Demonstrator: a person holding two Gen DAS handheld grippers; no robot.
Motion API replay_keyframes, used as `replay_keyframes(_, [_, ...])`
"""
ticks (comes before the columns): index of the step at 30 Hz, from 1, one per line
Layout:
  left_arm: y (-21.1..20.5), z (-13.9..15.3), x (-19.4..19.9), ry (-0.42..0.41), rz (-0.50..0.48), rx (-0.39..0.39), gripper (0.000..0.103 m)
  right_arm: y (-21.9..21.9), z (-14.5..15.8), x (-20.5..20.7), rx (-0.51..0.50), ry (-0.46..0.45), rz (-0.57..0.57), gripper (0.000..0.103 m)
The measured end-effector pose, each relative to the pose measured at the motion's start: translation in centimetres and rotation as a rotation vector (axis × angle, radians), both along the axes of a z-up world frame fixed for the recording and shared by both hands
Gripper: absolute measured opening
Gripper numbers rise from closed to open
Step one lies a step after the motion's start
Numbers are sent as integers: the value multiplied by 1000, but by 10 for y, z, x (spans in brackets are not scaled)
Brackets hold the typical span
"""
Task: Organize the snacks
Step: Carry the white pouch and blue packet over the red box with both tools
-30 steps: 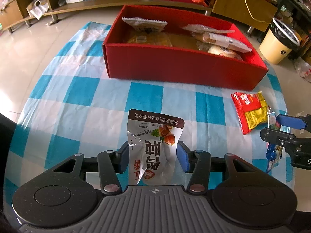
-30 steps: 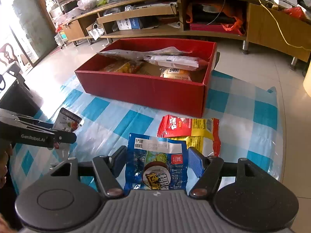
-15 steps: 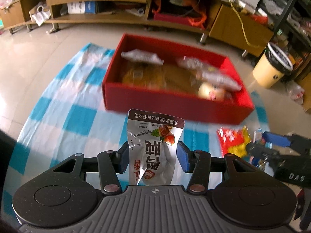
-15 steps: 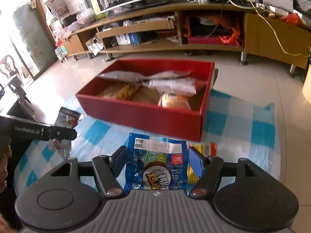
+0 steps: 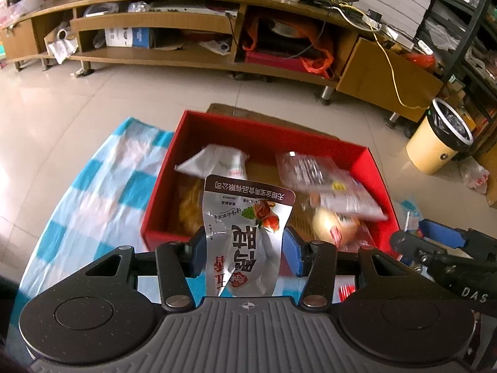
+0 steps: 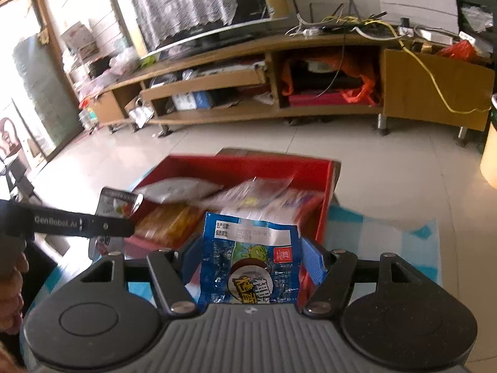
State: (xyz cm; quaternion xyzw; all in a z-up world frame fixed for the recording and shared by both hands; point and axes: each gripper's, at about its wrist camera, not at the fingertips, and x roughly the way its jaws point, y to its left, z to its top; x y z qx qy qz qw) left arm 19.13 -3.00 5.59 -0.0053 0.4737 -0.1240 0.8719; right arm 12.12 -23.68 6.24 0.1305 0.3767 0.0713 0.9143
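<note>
I am holding two packets, one in each claw. My left claw [image 5: 243,256] is clamping one silver packet [image 5: 245,236] with brown top band, upright between both blue pads. My right claw [image 6: 250,262] is clamping one blue packet [image 6: 250,261], also upright. Both packets are hanging above the near wall of the one red box [image 5: 264,133], which is sitting on one blue-and-white checked cloth [image 5: 102,186] on the floor. Inside the box I am counting two pale wrapped packets toward the back, one orange-yellow packet [image 6: 169,220] at left, and one round bun-like item [image 5: 335,225] at right; motion blur is obscuring anything further. One yellow bin [image 5: 435,149] is standing well apart at right.
</note>
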Motion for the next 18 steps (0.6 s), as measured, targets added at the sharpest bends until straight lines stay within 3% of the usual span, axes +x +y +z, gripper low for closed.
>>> replay_keyframes(18, [-13, -24, 42, -3, 21, -3, 62, -2, -25, 61, -46, -23, -56, 67])
